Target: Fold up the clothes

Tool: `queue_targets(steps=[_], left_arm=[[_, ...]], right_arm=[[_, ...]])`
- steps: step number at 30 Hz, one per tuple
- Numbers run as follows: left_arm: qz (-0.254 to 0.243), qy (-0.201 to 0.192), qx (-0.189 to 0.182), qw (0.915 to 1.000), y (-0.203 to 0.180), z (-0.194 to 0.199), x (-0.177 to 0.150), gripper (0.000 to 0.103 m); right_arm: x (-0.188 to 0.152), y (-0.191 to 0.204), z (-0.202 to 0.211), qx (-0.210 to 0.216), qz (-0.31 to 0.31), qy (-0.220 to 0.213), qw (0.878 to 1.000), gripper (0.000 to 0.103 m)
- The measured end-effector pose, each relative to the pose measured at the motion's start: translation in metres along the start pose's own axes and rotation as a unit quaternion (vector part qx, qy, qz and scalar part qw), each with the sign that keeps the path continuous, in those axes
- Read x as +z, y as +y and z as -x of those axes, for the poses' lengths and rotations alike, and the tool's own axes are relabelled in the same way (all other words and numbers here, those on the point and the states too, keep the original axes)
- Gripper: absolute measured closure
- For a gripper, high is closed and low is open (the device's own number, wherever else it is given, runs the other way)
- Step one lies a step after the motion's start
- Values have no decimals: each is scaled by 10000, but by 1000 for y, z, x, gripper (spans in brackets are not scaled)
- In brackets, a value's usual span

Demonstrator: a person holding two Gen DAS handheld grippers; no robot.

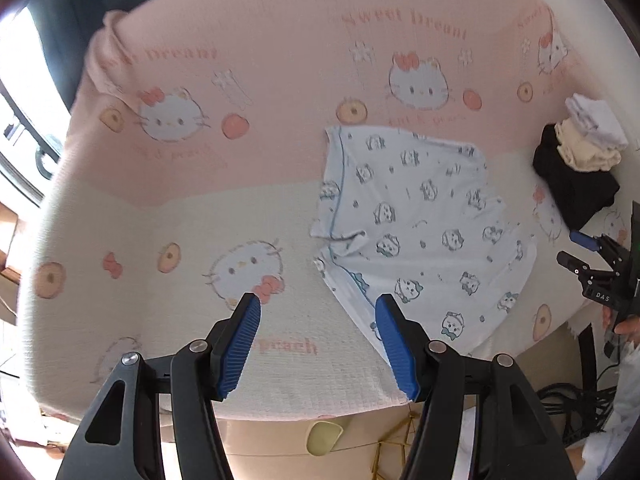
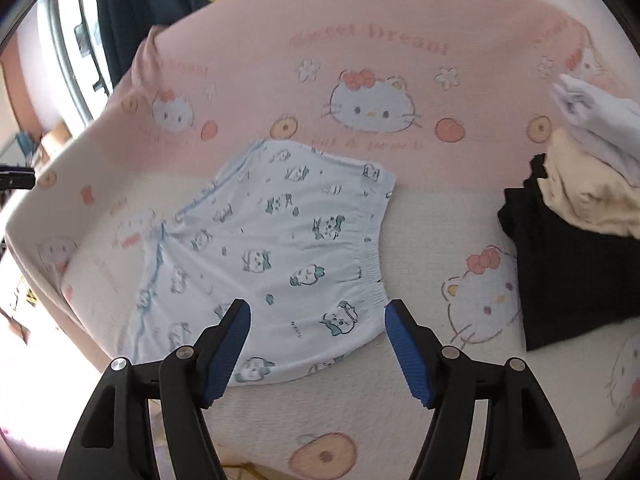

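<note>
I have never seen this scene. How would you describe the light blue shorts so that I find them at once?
Look at the pink and cream cat-print blanket that covers the whole surface. Near its middle, left of the stack of folded clothes, the light blue shorts lie flat. Only they carry small cartoon animals and a gathered elastic waistband; the stacked pieces are plain black, cream and white.

Soft printed cloth shorts [image 2: 280,256] on a waffle-textured blanket [image 2: 420,216].
</note>
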State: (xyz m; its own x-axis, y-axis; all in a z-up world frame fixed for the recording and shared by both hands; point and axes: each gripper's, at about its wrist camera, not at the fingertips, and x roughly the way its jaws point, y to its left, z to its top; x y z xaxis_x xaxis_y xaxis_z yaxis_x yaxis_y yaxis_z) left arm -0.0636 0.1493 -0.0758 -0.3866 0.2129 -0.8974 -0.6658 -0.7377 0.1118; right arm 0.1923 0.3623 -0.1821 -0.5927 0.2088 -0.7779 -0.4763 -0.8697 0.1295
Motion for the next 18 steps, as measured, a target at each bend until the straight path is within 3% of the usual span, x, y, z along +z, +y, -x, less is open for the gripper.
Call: queue_targets(steps=[3,7,12,18], left_arm=[[-81,250,-335,9991,-14,-23,-11,46],[-622,152,-267,9976,-43,-44,-23,46],[-1046,245,-301,9938,-78,-77,-47,46],[-1835,164,-134,9828,-119,-104,-78,46]], right_arm=[[-3,1,-22,173,209,460,9986,34],[-9,20,-38,106,1061,784,9912,34],[-19,46,-45,-314,2188,781,9721,34],[-39,54,-53,-532,2662,908,9581,34]])
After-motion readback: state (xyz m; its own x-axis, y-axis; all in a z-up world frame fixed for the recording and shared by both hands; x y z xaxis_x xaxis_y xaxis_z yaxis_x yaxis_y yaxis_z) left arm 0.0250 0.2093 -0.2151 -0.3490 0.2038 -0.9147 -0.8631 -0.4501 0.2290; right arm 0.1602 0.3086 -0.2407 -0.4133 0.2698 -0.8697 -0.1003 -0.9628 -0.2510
